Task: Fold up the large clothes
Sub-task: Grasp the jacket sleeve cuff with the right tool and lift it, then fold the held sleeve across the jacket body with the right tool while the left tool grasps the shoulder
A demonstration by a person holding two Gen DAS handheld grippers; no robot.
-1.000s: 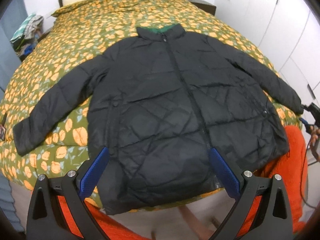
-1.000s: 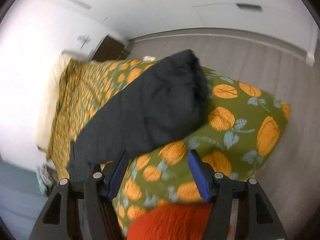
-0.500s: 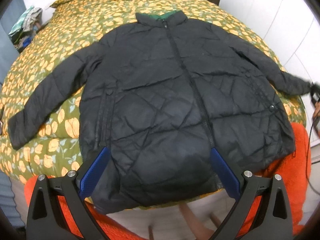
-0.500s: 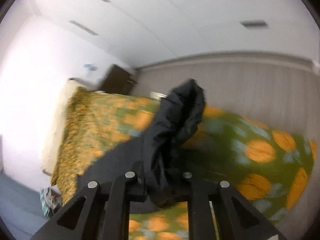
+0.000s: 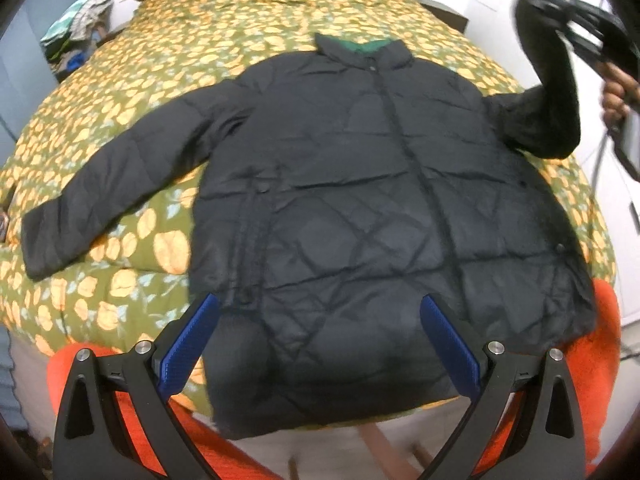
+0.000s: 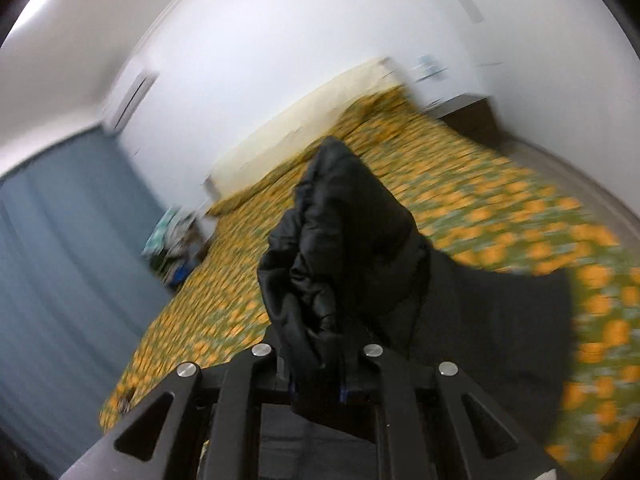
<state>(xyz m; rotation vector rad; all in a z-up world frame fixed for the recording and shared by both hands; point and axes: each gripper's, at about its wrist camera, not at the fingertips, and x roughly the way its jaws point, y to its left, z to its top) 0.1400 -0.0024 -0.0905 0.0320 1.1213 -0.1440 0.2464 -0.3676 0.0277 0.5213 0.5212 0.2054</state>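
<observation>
We had the black quilted padded jacket (image 5: 380, 216) laid front-up and zipped on the bed with the green, orange-flowered cover (image 5: 248, 28), collar toward the far end and hem hanging just over the near edge. The jacket's left sleeve (image 5: 108, 184) lay spread flat across the cover, out to the left.

The step in hand was the first sleeve fold. Our right claw (image 6: 316, 376) was clamped fully shut on the cuff of the right sleeve (image 6: 340, 248), the fabric bunched between its pads. In the left wrist view the same sleeve (image 5: 552, 92) rose clear of the bed at the far right, with the right claw (image 5: 568, 16) and the hand (image 5: 616, 96) carrying it visible above.

Our left claw (image 5: 316, 344) hovered over the near hem with its blue pads (image 5: 192, 340) spread wide and nothing between them.

We judged the task to be at an early stage: the body was unfolded and one sleeve was untouched. The next move called for carrying the held cuff leftward across the chest and laying the sleeve flat on the body before letting go. The padded fabric was likely to spring back, so the left claw might have been needed to press the fold down.
</observation>
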